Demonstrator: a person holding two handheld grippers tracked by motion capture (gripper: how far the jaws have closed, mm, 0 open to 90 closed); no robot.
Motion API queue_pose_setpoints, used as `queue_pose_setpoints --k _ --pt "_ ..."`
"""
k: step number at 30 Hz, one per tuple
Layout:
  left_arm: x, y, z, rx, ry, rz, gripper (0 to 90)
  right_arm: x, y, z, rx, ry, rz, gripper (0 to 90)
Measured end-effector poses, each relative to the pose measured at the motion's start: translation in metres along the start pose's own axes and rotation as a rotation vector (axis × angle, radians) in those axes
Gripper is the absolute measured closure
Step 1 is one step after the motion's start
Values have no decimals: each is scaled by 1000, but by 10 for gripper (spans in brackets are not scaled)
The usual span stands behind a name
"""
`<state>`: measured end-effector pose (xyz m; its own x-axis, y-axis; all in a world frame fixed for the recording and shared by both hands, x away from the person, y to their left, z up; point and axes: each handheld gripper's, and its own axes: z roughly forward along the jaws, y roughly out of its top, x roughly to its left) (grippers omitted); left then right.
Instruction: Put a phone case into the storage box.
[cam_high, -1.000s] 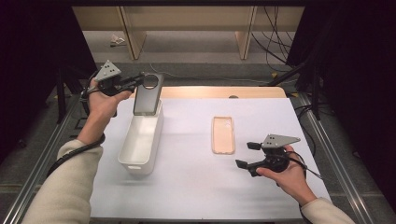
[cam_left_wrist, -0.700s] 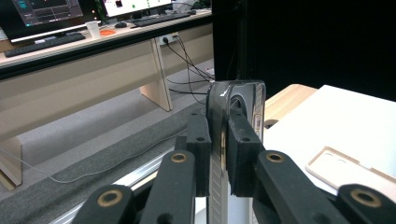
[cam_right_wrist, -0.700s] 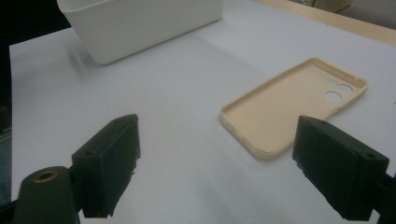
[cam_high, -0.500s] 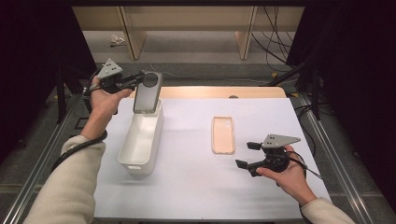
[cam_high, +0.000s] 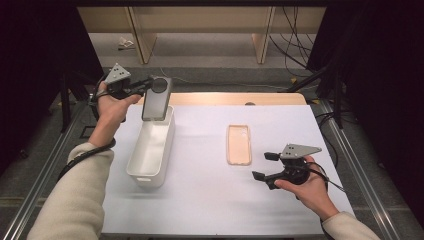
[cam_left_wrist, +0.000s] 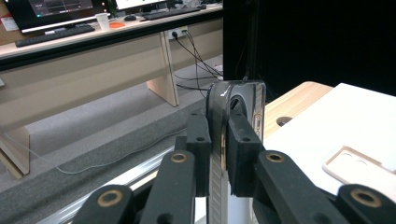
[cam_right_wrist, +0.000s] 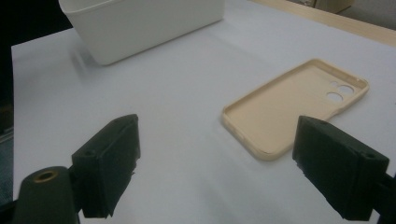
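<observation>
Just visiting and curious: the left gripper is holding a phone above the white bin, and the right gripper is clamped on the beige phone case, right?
Not quite. The right gripper is open, apart from the beige phone case, as the right gripper view shows. The left gripper does hold the phone above the white bin.

Out past the white-covered surface (cam_high: 210, 200), its pale wooden far edge (cam_high: 225, 98) shows a small dark round hole (cam_high: 250, 104). Beyond lies grey carpeted floor (cam_high: 200, 50), a crumpled white scrap (cam_high: 126, 44) resting on it beside a light wooden desk leg (cam_high: 141, 45). Black cables (cam_high: 295, 35) trail down at the far right. The left gripper view catches a long desk carrying a dark monitor (cam_left_wrist: 51, 11), a black keyboard (cam_left_wrist: 46, 35) and a white paper cup (cam_left_wrist: 102, 21).
</observation>
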<state>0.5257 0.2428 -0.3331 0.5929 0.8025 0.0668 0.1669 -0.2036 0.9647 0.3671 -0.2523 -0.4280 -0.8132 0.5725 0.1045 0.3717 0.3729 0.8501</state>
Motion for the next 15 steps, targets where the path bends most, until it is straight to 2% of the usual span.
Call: queue_pose_setpoints --k 15 --pt "3 -8 12 21 -6 -7 806 0 0 0 2 1 2 160"
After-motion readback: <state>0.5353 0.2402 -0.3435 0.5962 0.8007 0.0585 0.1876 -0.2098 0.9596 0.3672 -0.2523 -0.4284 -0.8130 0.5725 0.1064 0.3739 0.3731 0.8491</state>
